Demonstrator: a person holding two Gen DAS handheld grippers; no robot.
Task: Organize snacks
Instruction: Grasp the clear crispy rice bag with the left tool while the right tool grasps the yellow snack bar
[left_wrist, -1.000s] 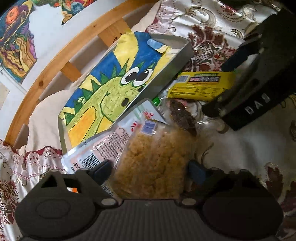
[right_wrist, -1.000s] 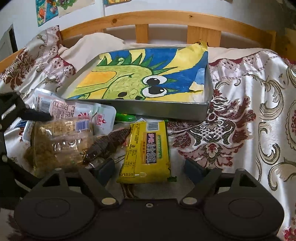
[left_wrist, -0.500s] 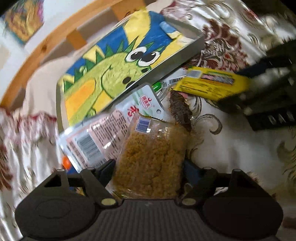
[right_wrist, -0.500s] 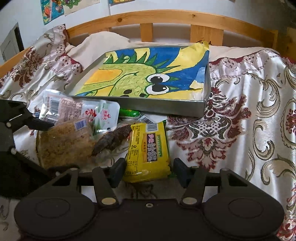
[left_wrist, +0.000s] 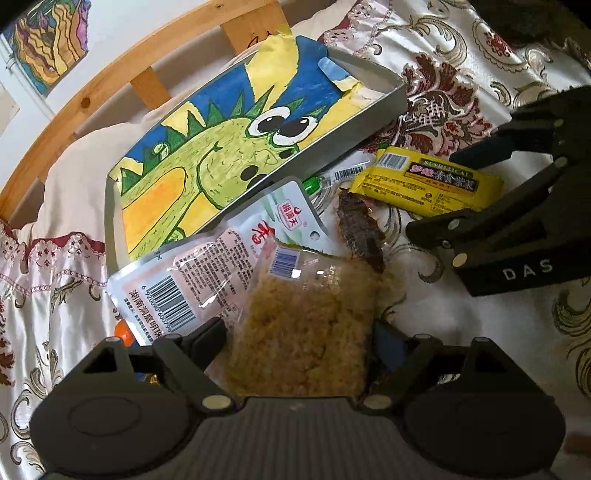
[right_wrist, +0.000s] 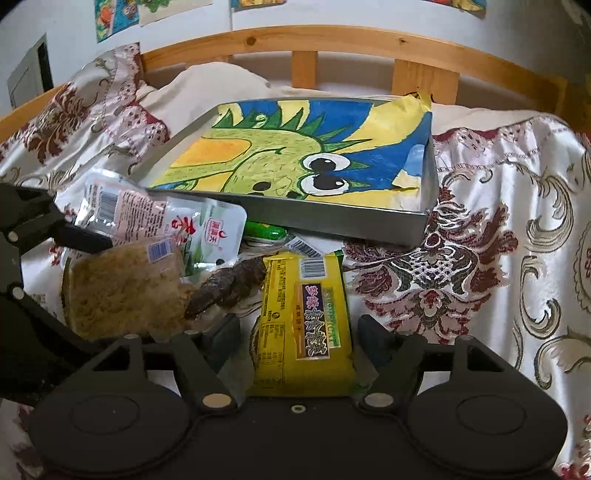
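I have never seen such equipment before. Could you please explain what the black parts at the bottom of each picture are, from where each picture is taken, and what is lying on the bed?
There is no robot here. A person holds one two-finger gripper in each hand, and a fisheye camera on each looks forward along its fingers. The black shapes at the bottom are the gripper's own body.

In the left view, the left gripper has its fingers on both sides of a clear pack of crumbly golden snack. In the right view, the right gripper has a yellow packet between its fingers, with gaps on both sides.

On the patterned bedspread there also lie a white pouch, a dark dried snack and a metal tray lined with a dinosaur drawing.
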